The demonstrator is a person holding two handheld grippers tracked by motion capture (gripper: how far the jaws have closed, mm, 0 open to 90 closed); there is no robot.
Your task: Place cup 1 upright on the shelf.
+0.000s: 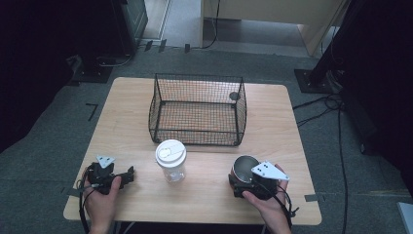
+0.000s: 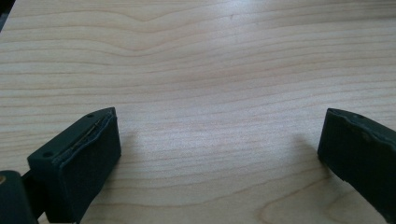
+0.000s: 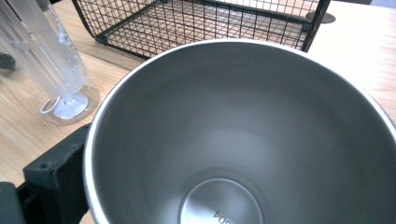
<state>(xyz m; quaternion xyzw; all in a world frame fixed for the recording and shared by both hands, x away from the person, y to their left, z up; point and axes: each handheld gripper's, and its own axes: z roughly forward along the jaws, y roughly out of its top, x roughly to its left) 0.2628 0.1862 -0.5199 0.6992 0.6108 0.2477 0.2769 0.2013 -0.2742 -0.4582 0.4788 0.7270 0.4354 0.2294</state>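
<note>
right tool low at table edge, grasping steel cup, left tool resting on table, released

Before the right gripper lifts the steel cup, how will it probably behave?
The steel cup looks rigid, so the fingers probably cannot dent it. Its polished wall may be slippery. It is empty, so likely light, and being round it could roll if tipped.

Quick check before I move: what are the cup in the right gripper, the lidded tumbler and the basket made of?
Cup: looks like brushed stainless steel, with a grey satin sheen and a stamped base. Tumbler: apparently clear plastic, see-through wall, white lid. Basket: black wire mesh, probably coated metal.
</note>
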